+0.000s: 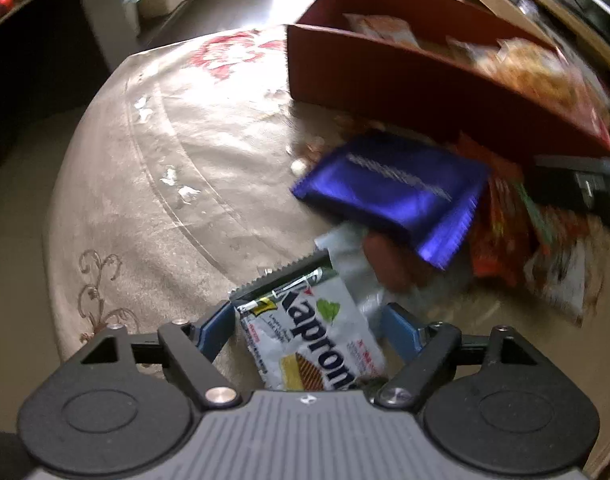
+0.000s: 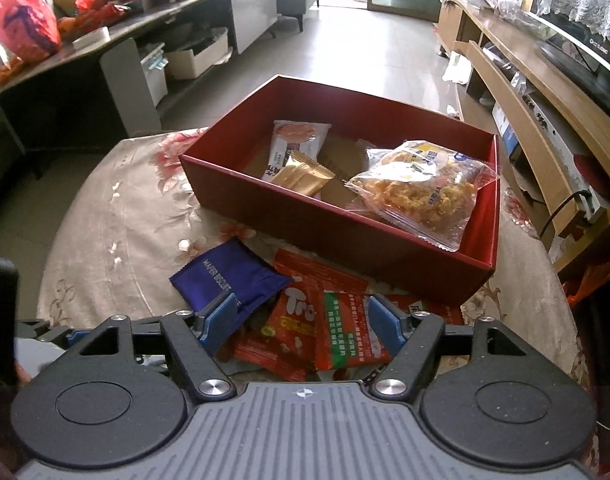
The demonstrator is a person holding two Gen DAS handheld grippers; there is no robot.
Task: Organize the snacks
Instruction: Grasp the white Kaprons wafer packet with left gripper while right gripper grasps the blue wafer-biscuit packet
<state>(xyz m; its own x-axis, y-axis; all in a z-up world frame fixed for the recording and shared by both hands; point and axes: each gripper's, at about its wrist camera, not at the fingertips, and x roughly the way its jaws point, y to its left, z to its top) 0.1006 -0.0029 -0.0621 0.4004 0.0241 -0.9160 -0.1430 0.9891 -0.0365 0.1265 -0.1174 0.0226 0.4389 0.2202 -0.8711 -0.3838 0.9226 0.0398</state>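
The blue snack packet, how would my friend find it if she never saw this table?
Start at the big red box on the flowery tablecloth. On the cloth just outside its near wall lies a heap of packets, and the blue snack packet sits at the heap's left end. It is the only shiny dark-blue one, printed "WAFER BISCUIT"; the red and orange packets beside it look nothing like it.
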